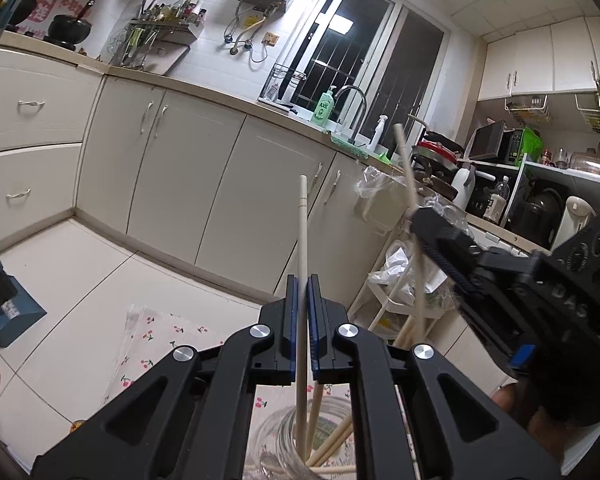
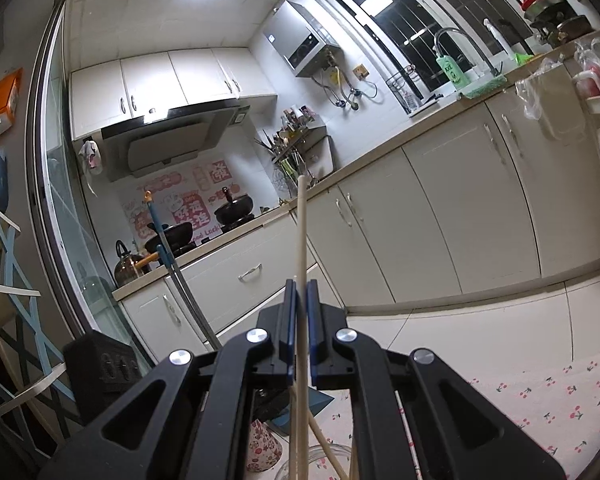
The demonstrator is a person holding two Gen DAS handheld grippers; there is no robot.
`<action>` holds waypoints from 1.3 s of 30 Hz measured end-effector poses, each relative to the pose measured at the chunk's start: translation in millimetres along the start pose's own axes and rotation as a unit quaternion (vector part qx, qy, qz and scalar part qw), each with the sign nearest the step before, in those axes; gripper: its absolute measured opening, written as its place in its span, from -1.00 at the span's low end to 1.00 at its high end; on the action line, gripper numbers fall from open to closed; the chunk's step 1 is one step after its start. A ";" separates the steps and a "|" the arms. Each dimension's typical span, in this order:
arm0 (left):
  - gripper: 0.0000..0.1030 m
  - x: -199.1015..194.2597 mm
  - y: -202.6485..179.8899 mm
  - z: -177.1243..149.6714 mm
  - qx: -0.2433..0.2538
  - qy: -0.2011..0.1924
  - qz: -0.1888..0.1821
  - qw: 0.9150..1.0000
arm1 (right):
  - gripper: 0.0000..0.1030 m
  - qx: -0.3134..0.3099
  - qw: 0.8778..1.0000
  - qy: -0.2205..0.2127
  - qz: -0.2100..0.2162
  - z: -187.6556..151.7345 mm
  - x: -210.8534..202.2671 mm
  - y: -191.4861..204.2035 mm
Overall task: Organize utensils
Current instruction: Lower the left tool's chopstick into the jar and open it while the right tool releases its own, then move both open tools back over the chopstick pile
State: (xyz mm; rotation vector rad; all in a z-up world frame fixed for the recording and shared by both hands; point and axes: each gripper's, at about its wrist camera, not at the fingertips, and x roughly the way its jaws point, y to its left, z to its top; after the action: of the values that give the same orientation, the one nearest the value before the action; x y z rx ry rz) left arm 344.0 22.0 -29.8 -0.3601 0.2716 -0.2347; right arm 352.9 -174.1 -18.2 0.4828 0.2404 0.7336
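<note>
Clamped between the blue pads of my left tool [image 1: 302,300] was one pale chopstick [image 1: 302,264], running up the middle of the frame with its lower end down inside the glass jar [image 1: 284,436] at the bottom edge. I held it upright because that was the only way it would slide in among the chopsticks already leaning there. My right tool [image 2: 300,304] was likewise shut on a second chopstick [image 2: 301,240], gripped partway along so the free end could be aimed; in the left view that tool sat at the right, its stick slanting down toward the jar. The jar stood on a cherry-print cloth [image 1: 160,340] over the worktop, low in both frames.
</note>
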 end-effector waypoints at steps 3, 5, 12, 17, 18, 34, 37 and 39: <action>-0.90 -3.7 0.9 -1.9 -0.001 0.001 0.001 1.000 | -0.88 -0.002 1.000 0.003 -0.005 -5.0 0.6 -3.1; -0.90 -5.8 0.8 -3.1 0.002 0.002 0.003 1.000 | -0.88 -0.003 1.000 0.008 -0.007 -9.1 1.1 -4.1; -0.90 -14.0 -2.1 -10.0 0.015 0.010 0.006 1.000 | -0.88 -0.010 1.000 0.018 -0.013 -19.2 2.1 -7.4; -0.90 -20.2 -3.8 -9.7 0.021 0.013 0.006 1.000 | -0.88 -0.011 0.999 0.024 -0.019 -25.6 -4.4 -10.5; -0.90 -22.2 -4.2 -9.6 0.022 0.013 0.006 1.000 | -0.88 -0.011 0.999 0.024 -0.020 -27.1 -6.9 -10.9; -0.40 -53.7 -4.7 -11.1 0.038 0.028 0.018 0.999 | -0.65 -0.054 0.997 0.052 -0.025 -25.4 -34.1 11.7; -0.31 -61.7 -4.5 -10.0 0.039 0.027 0.020 0.999 | -0.22 -0.050 0.997 0.052 -0.026 -23.3 -40.0 13.4; -0.28 -67.7 -4.9 -10.3 0.040 0.027 0.021 0.999 | -0.22 -0.048 0.997 0.059 -0.026 -22.5 -43.0 14.3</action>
State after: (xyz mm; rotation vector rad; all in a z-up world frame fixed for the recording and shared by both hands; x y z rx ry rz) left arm 276.6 32.8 -22.4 -0.2689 0.3221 -0.2129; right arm 305.2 -187.0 -28.6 0.3403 0.3252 0.7210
